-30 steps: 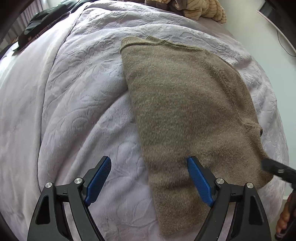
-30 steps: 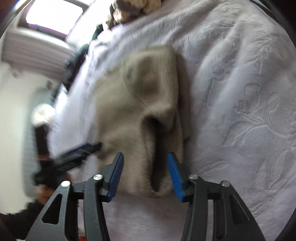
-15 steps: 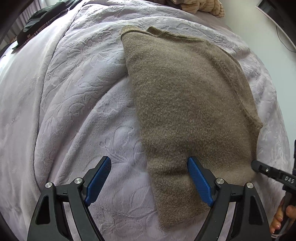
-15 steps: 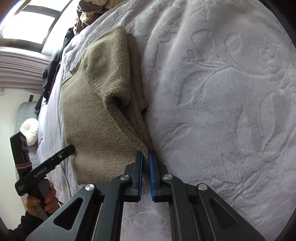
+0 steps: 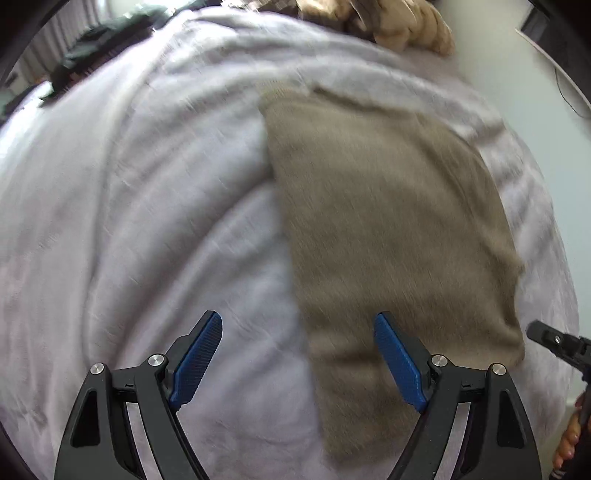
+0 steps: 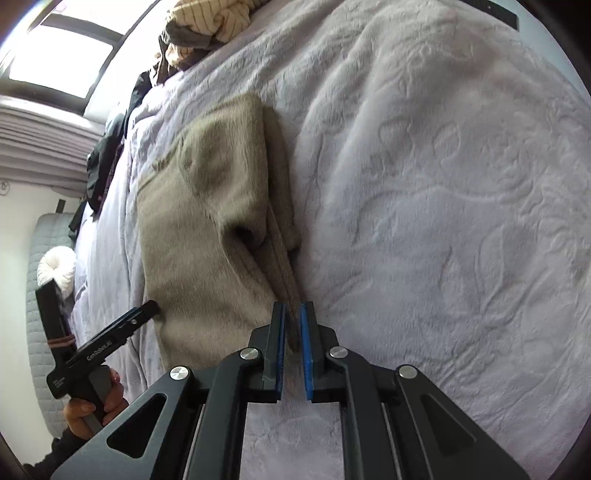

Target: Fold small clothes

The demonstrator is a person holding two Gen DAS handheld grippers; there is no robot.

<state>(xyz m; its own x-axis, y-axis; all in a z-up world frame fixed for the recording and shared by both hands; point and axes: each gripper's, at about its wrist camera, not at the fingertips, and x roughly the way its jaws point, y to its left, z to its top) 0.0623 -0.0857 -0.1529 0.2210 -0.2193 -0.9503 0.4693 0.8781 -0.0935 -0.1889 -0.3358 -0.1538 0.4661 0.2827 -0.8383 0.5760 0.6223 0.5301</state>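
On the bed, over a pale lilac embossed plush blanket [image 6: 443, 184], lies a folded olive-brown fuzzy knit garment [image 5: 388, 221], its long sides running away from both cameras. The right hand-held gripper [image 6: 291, 332] has its blue pads pinched together on a thin bunched edge at the garment's near right corner; its jaws have just been closing, with that fabric between them. The left hand-held gripper [image 5: 295, 358] hangs over the garment's near left edge with its jaws spread wide and nothing gripped: one blue pad is above the blanket, the other above the knit. At the far end of the bed sits a heap of striped cream clothes [image 6: 210, 22], with dark garments [image 6: 107, 158] along the side.
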